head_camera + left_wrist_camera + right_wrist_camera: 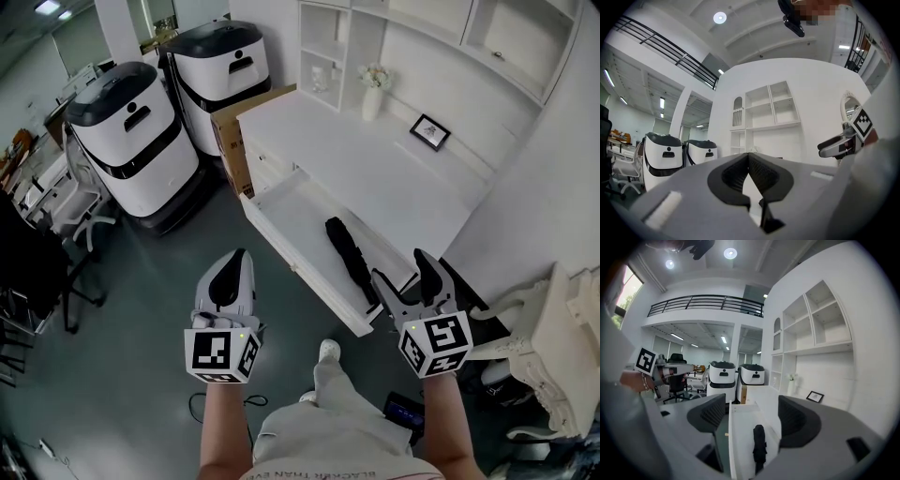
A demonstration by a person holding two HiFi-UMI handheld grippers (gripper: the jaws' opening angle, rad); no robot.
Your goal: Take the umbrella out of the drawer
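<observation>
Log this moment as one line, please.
drawer: open | umbrella: lying inside | right claw: open, facing umbrella, empty | left claw: shut, empty

The open white drawer (291,220) holds a folded black umbrella (349,253) lying lengthwise.

L gripper (236,262), lower centre-left of head view: jaws pressed together, nothing btwn them, tips pointing up-frame. R gripper (400,270), lower right: jaws wide apart, gripping nothing. Both forearms (222,427) bare, entering from bottom edge, approx. parallel.
</observation>
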